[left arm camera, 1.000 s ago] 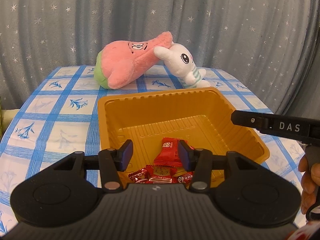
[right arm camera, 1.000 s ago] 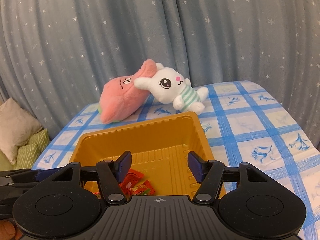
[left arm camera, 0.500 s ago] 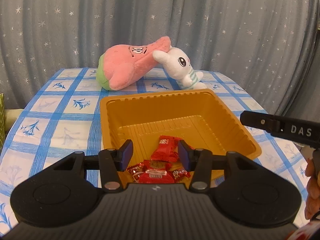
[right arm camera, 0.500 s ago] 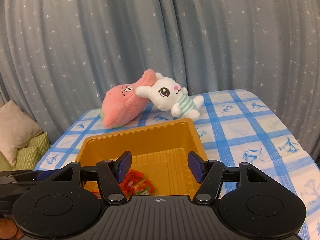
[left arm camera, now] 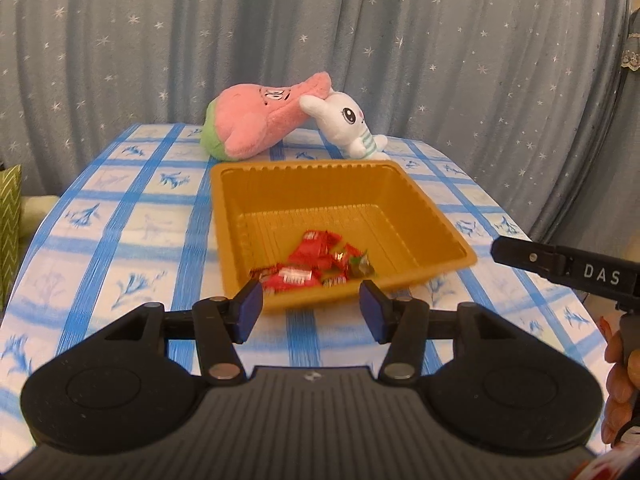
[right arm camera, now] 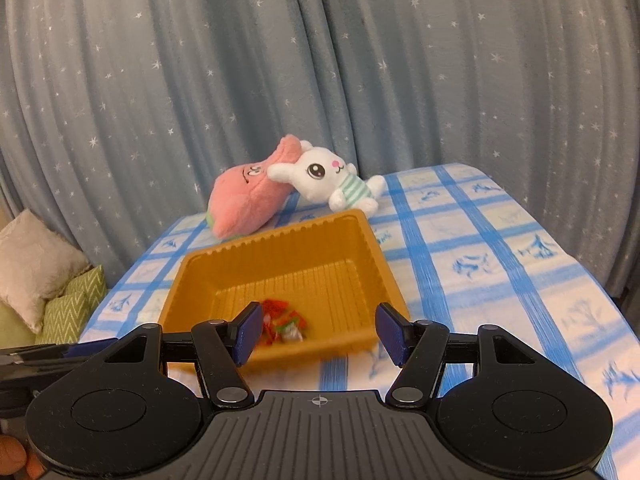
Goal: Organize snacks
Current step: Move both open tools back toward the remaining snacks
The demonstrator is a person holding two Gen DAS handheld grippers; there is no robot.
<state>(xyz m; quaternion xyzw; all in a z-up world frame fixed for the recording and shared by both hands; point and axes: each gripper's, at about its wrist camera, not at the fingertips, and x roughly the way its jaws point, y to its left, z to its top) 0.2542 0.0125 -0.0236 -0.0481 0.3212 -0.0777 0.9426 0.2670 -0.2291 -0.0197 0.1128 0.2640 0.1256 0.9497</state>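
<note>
Clearly "DAS" on right tool (left arm camera: 568,272) — released, left tool (left arm camera: 311,312) opening, empty, red snacks (left arm camera: 310,266) in tray (left arm camera: 400,276).

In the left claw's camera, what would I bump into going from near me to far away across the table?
Pile of red wrapped candies → far rim of the golden plastic tray → pink plush star toy → grey-blue curtain with white stars.

red snacks (right arm camera: 282,322) lie in orange tray (right arm camera: 280,248).
</note>
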